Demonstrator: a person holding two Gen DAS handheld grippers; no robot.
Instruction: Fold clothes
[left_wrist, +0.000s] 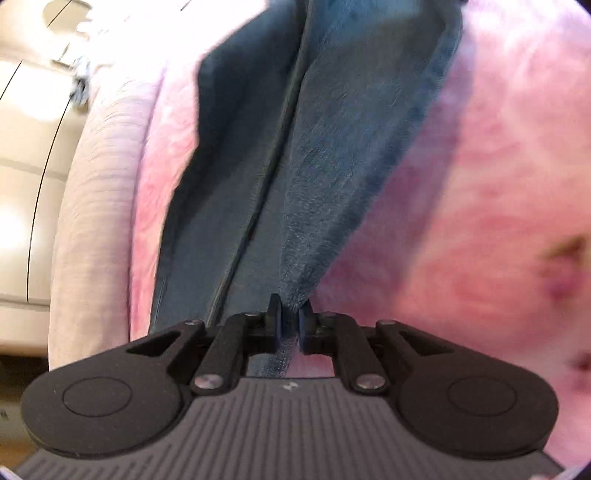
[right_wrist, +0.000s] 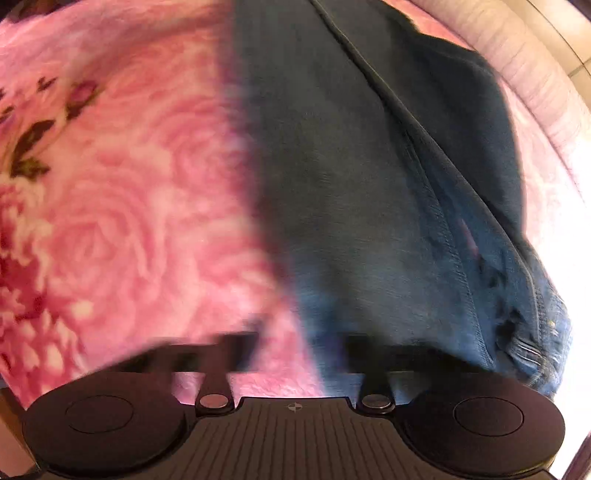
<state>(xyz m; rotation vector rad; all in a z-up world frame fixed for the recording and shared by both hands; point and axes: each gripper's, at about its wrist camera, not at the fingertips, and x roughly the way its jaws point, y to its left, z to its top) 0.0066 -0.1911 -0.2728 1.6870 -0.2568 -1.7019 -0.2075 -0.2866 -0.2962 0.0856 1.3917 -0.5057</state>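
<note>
Pink blanket (left_wrist: 461, 184): left tool (left_wrist: 290, 325) pinches jeans (left_wrist: 314, 166); right tool (right_wrist: 291, 354) blurred, closed.

looks like a home, most likely a bedroom. the work surface is soft and bed-like, covered by a plush pink blanket (right_wrist: 122, 206) printed with big roses, dark leaves and buds. its pale ribbed edging (left_wrist: 92, 206) curves over the side like a mattress edge. beyond it there's a shiny cream tiled floor (left_wrist: 26, 155) with thin dark grout lines. blue jeans (left_wrist: 295, 155) lie across the blanket, ordinary household laundry. far end is washed out by bright light, can't tell what's there.
</note>
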